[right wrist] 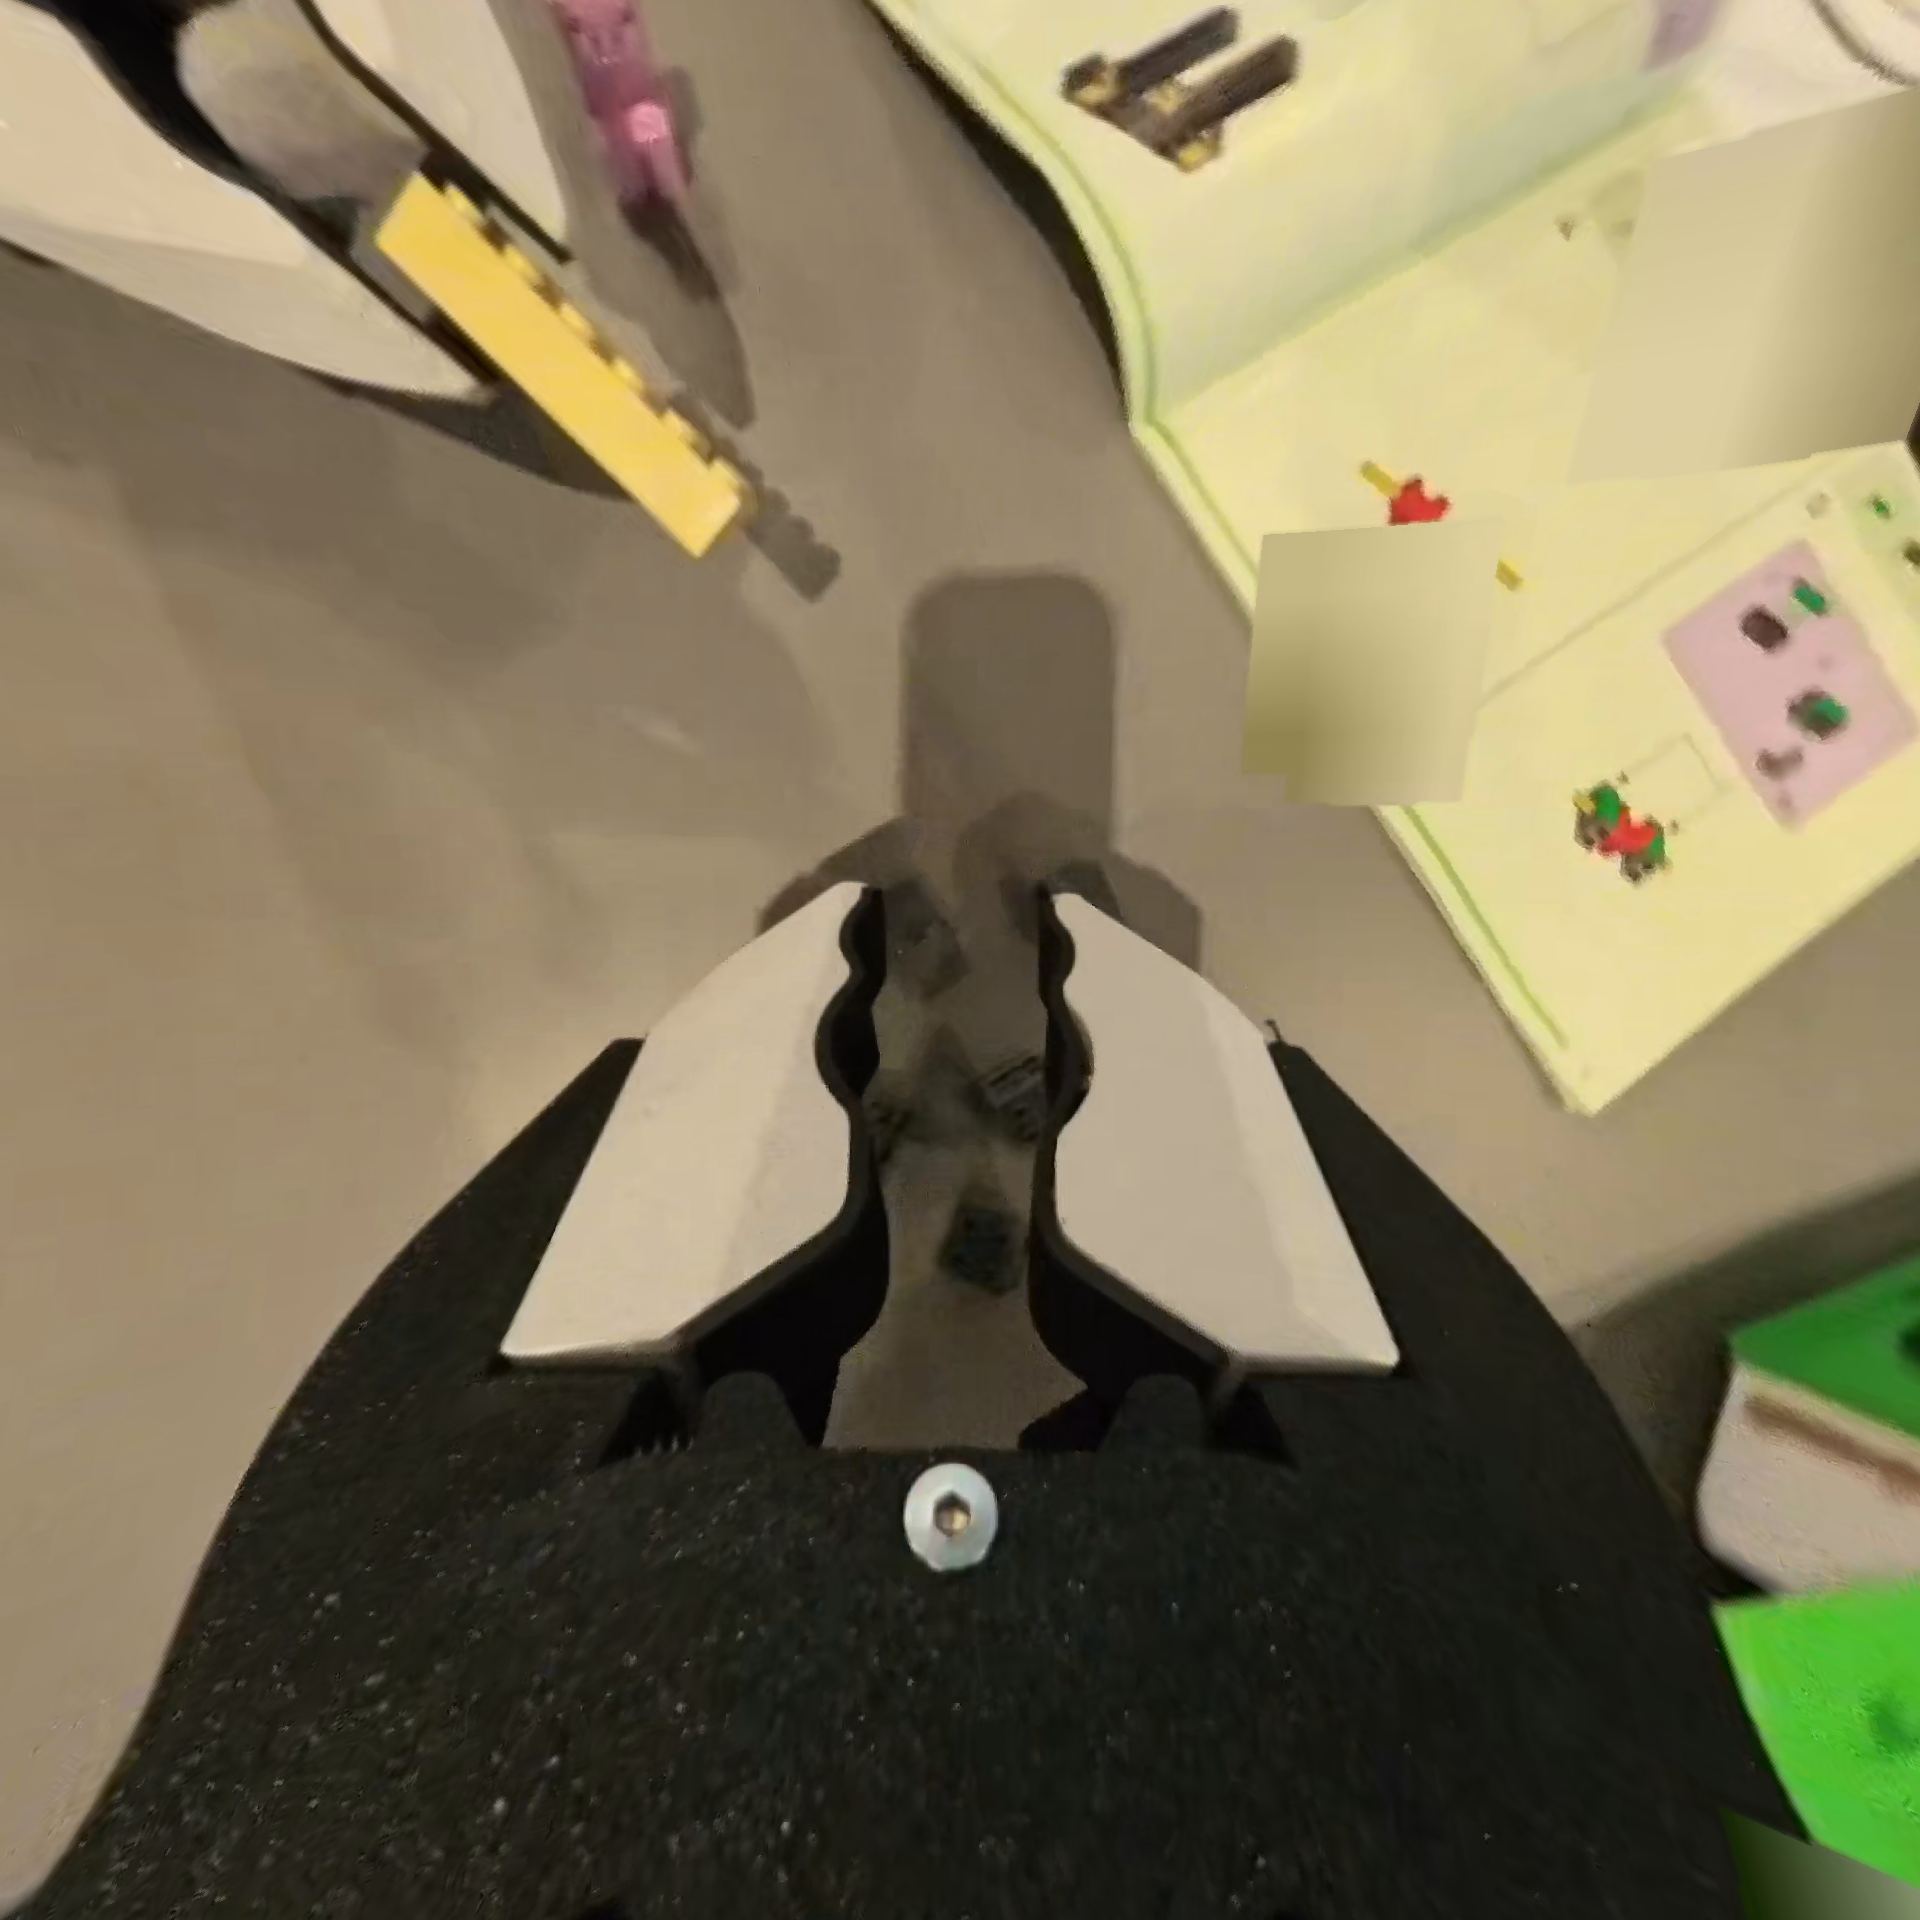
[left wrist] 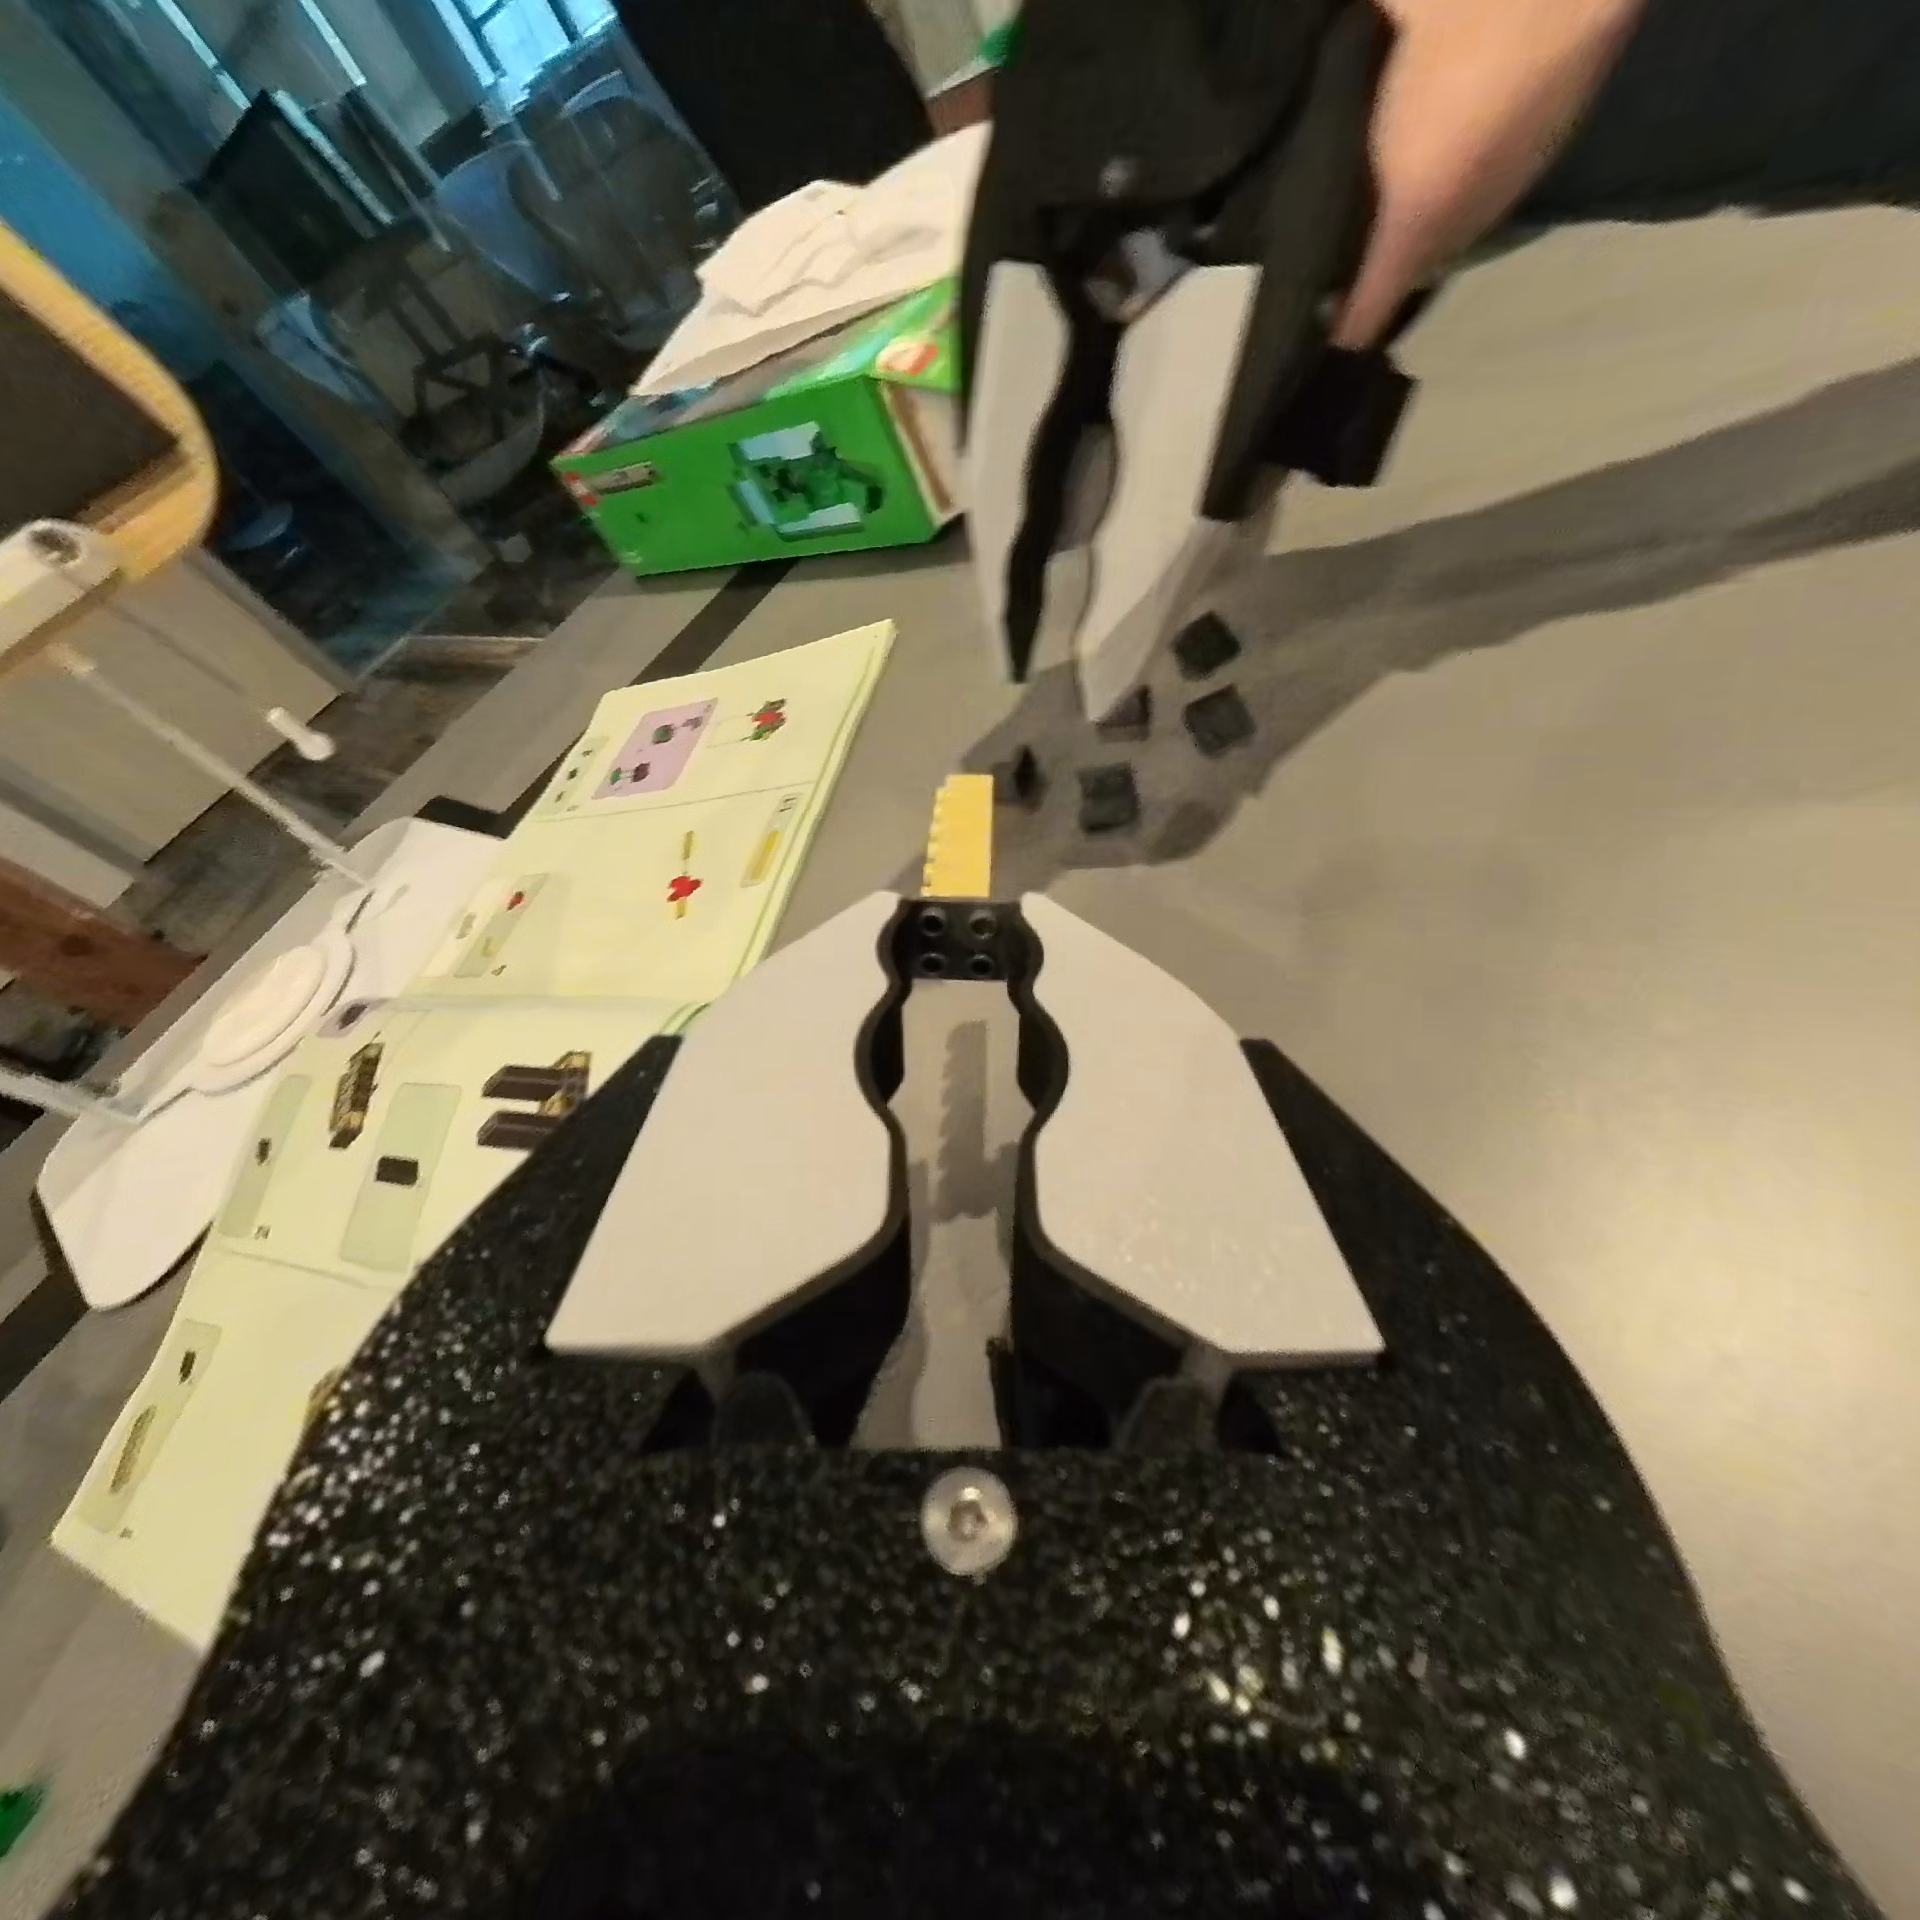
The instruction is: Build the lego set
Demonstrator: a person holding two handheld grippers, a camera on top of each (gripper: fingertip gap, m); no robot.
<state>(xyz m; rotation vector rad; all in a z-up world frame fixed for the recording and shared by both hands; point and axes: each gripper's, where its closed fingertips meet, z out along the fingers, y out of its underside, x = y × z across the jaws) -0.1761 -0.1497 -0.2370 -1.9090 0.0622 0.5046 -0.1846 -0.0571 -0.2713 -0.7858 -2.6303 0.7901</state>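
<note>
My left gripper (left wrist: 961,914) is shut on a black square piece (left wrist: 961,940) joined to a long yellow brick (left wrist: 964,840) that sticks out forward over the grey table. The brick also shows in the right wrist view (right wrist: 561,364), held at the upper left. My right gripper (right wrist: 956,904) is open and empty. It points down over several small black pieces (right wrist: 977,1247) lying on the table. In the left wrist view the right gripper (left wrist: 1065,675) hangs just above those black pieces (left wrist: 1210,717), beyond the yellow brick's far end.
An open instruction booklet (left wrist: 675,831) lies left of the grippers and also shows in the right wrist view (right wrist: 1299,343). A green box (left wrist: 769,468) and white paper (left wrist: 831,249) lie behind. A pink piece (right wrist: 634,135) lies near the left gripper. Bare table (left wrist: 1558,1039) lies to the right. My hands' fingertips stand some 10 centimeters from each other.
</note>
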